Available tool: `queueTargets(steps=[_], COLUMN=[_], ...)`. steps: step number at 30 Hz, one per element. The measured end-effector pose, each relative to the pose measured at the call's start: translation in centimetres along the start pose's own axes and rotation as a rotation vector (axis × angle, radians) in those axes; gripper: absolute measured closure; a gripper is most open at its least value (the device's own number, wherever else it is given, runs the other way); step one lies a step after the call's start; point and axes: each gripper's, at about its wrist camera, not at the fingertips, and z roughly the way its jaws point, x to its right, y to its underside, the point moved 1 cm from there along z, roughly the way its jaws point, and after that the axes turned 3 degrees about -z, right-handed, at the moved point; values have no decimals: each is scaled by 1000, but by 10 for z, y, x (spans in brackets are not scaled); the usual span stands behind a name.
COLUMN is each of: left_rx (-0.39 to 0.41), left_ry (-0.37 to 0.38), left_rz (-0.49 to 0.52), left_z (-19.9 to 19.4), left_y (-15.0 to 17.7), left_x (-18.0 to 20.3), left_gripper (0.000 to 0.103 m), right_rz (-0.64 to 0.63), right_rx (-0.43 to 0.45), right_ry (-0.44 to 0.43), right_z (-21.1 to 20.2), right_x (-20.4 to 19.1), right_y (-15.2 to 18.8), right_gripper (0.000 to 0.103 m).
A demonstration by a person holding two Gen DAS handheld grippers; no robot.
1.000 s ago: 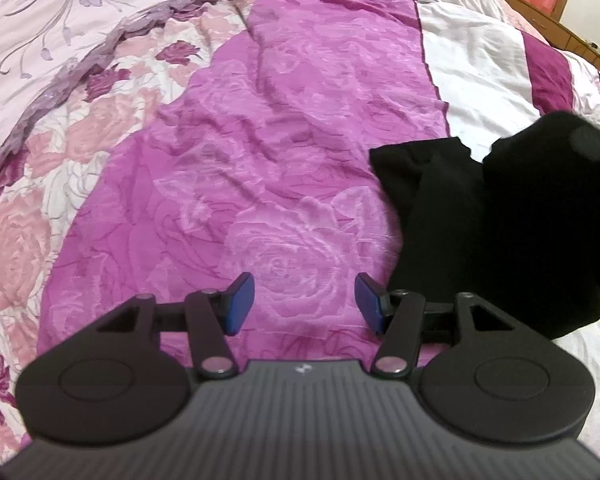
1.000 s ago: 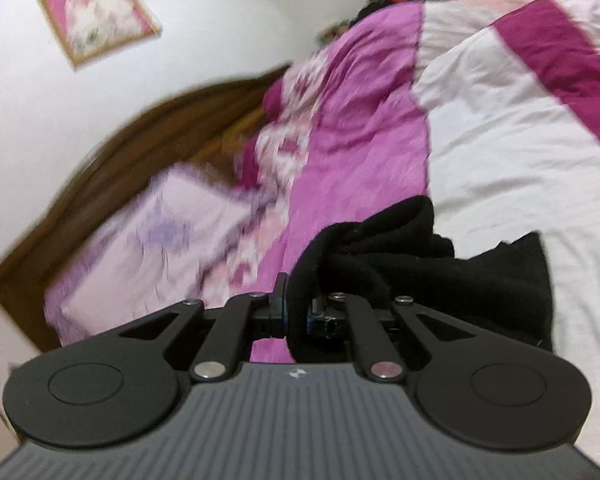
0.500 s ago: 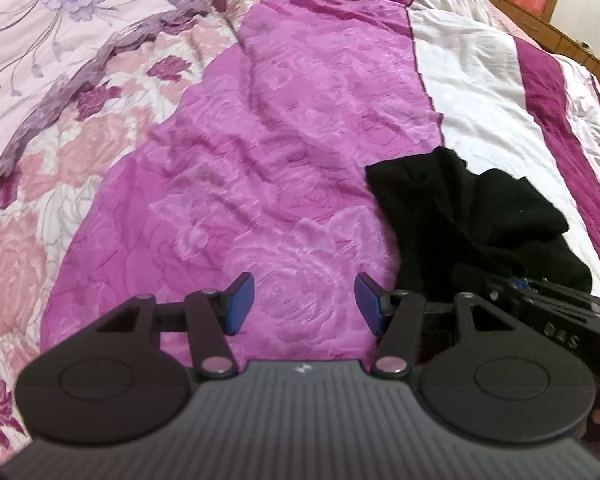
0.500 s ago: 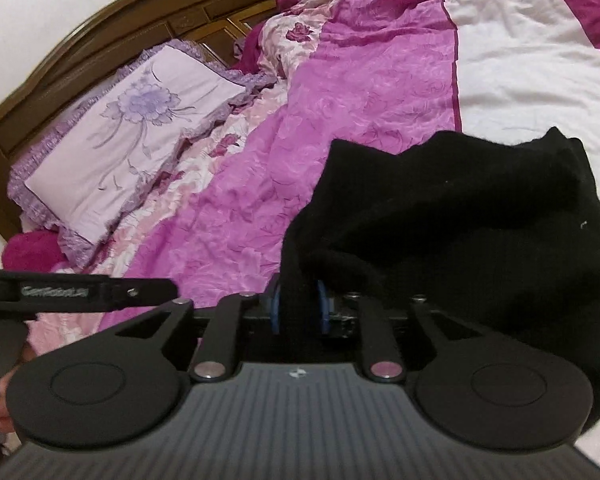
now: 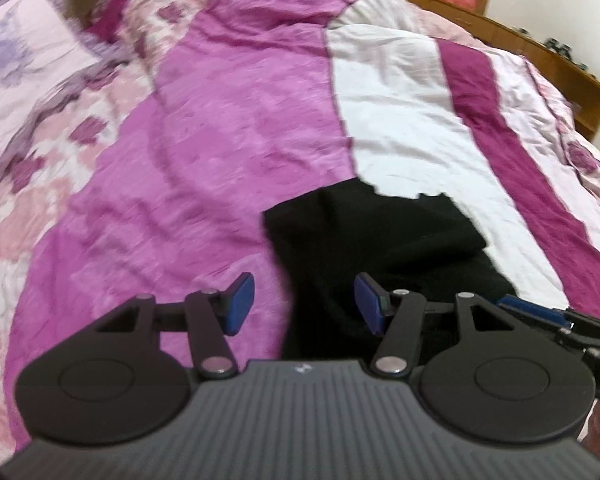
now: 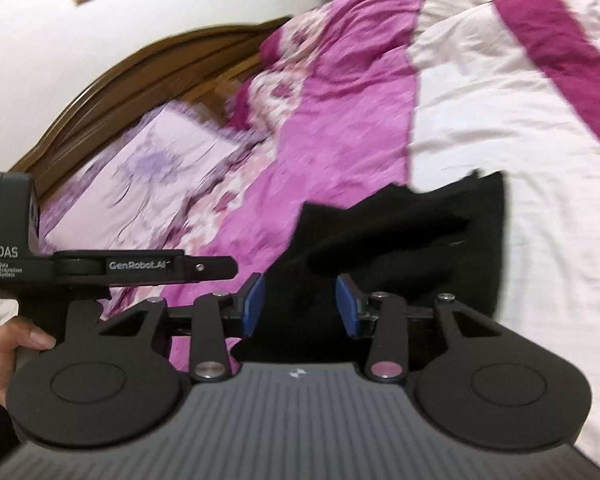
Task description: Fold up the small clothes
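Lying rumpled on a bed (image 5: 228,128) under a pink, white and flowered bedspread: a black garment (image 5: 372,240), straddling the pink and white stripes. Spreading just now, the right tongs (image 6: 300,306), pads off the cloth though it is sitting between them. Hovering released over the garment's left edge, the left tongs (image 5: 304,304), gripping nothing.

Both wrist views low over bed (image 5: 236,128), sharing black garment (image 5: 372,232)
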Motion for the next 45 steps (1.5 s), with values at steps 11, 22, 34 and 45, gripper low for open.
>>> queueTargets(steps=[11, 22, 34, 45], left_rx=[-7, -15, 109, 44], left_ry=[81, 85, 128, -51], left_rz=[176, 371, 213, 12], left_z=[39, 93, 82, 132], left_y=[-4, 6, -18, -33], left_x=[68, 105, 73, -7], left_gripper=[46, 46, 96, 96], right_rz=[123, 212, 231, 202], right_rx=[60, 45, 42, 23], right_ry=[175, 199, 200, 192], right_z=[-32, -27, -19, -10], right_x=[66, 94, 102, 98], right_y=[-2, 14, 18, 22], right_gripper=[55, 55, 55, 55])
